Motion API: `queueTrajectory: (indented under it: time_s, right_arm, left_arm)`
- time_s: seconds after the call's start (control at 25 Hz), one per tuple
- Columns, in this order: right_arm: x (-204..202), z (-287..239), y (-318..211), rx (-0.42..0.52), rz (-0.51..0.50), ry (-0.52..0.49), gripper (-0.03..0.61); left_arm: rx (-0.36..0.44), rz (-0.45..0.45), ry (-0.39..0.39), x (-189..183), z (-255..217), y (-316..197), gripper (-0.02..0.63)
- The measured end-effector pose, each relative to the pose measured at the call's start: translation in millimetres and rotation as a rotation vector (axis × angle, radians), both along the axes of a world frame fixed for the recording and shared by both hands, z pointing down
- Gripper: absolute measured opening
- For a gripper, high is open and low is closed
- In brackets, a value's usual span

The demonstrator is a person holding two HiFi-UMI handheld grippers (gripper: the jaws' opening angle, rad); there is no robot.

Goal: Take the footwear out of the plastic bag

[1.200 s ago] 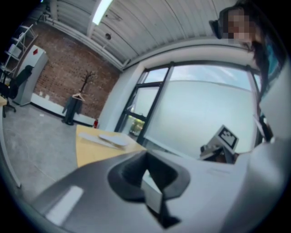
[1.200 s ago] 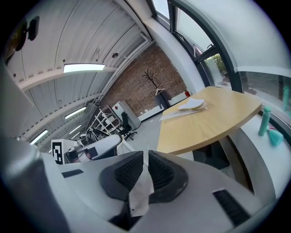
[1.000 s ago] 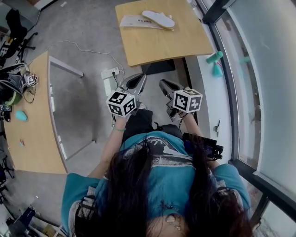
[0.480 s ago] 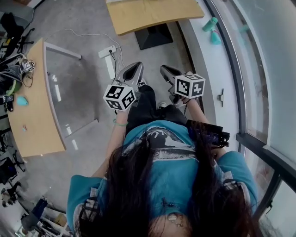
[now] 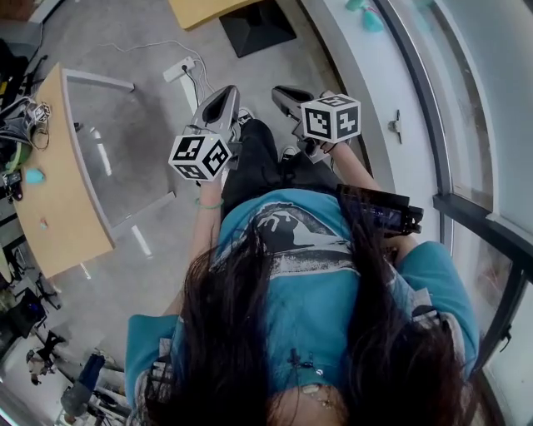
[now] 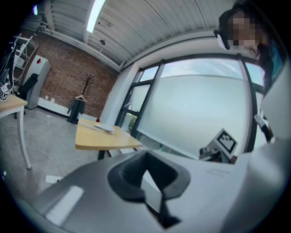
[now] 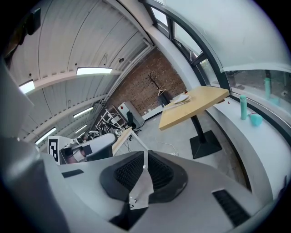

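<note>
A pale flat piece of footwear (image 6: 103, 128) lies on a wooden table (image 6: 109, 139) across the room, on something flat and white; the right gripper view shows the footwear (image 7: 182, 98) and the table (image 7: 195, 107) too. In the head view only a corner of the table (image 5: 200, 8) shows. Both grippers are far from it, held before the person's chest. My left gripper (image 5: 221, 100) (image 6: 145, 168) is shut and empty. My right gripper (image 5: 285, 93) (image 7: 144, 170) has its pads nearly together, with a pale sliver between them; whether that is a thing I cannot tell.
A curved wooden desk (image 5: 46, 200) with cables stands on the left. A power strip (image 5: 179, 68) lies on the grey floor. A window sill (image 5: 391, 75) runs along the right with a teal bottle (image 7: 243, 113) and cup (image 7: 256, 119). The table's black foot (image 5: 254, 25) lies ahead.
The table with the footwear has slid up and almost out of the head view as the person drew away from it. Both grippers stay raised side by side, both unchanged.
</note>
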State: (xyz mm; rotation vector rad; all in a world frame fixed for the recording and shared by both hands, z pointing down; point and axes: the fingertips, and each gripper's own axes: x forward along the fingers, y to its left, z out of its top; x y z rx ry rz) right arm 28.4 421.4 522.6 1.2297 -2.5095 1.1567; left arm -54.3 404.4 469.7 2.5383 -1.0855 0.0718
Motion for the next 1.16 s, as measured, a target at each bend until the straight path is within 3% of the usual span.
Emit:
queueTrajectory:
  time_s: [0.6, 1.16]
  right_arm:
    - [11, 2, -4, 0.002, 0.046, -0.003, 0.04]
    - [6, -4, -11, -0.003, 0.066, -0.023, 0.039]
  left_arm:
    - [0.007, 0.068, 0.004, 16, -3, -9, -0.002]
    - [0.03, 0.038, 0.021, -2, -19, -21, -0.002]
